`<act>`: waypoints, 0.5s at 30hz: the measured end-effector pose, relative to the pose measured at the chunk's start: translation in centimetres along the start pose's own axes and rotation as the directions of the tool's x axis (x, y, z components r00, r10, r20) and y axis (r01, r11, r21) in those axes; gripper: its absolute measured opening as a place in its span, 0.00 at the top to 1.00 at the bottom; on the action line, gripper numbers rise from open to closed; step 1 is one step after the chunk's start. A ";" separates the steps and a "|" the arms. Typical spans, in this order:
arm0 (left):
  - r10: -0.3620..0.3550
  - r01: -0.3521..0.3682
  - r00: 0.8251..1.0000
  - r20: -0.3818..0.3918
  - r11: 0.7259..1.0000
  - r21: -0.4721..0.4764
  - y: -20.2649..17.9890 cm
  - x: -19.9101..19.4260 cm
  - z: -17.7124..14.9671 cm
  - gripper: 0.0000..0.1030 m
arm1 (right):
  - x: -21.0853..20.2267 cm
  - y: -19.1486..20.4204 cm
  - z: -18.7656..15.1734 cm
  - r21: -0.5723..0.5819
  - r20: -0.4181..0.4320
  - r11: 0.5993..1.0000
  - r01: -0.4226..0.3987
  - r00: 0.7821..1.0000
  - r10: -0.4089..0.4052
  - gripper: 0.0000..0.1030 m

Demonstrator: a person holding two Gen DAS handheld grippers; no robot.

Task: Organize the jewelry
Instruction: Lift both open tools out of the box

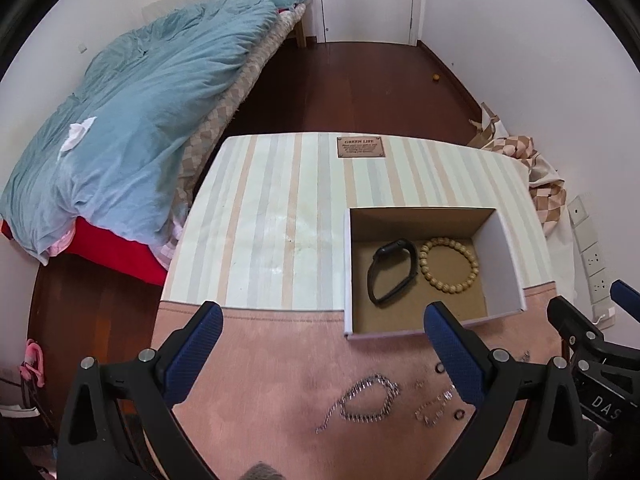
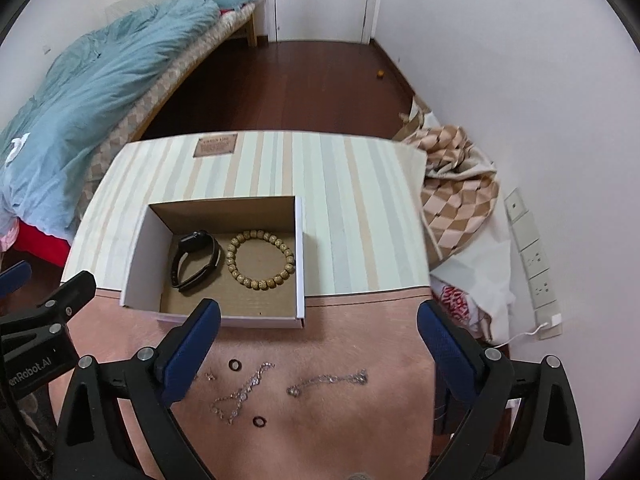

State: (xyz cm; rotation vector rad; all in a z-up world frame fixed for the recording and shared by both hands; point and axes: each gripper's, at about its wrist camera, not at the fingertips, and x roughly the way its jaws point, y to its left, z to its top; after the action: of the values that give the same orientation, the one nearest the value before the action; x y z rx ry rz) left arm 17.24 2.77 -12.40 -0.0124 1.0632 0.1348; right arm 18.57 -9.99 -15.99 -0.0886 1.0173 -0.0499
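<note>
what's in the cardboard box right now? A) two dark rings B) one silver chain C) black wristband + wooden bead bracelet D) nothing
C: the box holds a black wristband beside a wooden bead bracelet; the silver chains and dark rings lie outside it on the pink cloth.

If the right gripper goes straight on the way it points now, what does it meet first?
Probably the pink cloth, near the silver chain that lies between its open fingers. The open box stands further ahead. Nothing is held. Depth is hard to judge in this fisheye view.
</note>
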 end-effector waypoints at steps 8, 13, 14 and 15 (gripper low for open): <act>-0.002 0.003 0.998 0.061 1.000 -0.014 0.3 -5.4 -1.5 0.00 | -5.6 -0.7 -1.3 0.018 0.089 1.000 0.005 0.996 -0.006 0.03; -0.031 0.032 0.997 0.076 0.999 -0.017 0.5 -8.0 -2.6 0.00 | -9.2 -1.1 -2.5 0.026 0.134 1.000 0.002 0.991 -0.006 0.03; -0.032 0.034 0.996 0.078 0.999 -0.015 0.4 -8.5 -2.9 0.00 | -9.9 -1.2 -2.7 0.026 0.143 1.000 0.002 0.990 -0.005 0.03; -0.042 0.043 0.996 0.082 0.999 -0.014 0.4 -9.1 -3.2 0.00 | -10.6 -1.3 -2.9 0.028 0.155 1.000 0.000 0.988 -0.005 0.03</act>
State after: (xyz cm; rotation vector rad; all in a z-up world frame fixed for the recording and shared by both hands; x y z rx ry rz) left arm 10.00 2.01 -5.97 -0.0437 0.9797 0.1047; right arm 10.49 -10.54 -8.38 -0.0671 0.8610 -0.0586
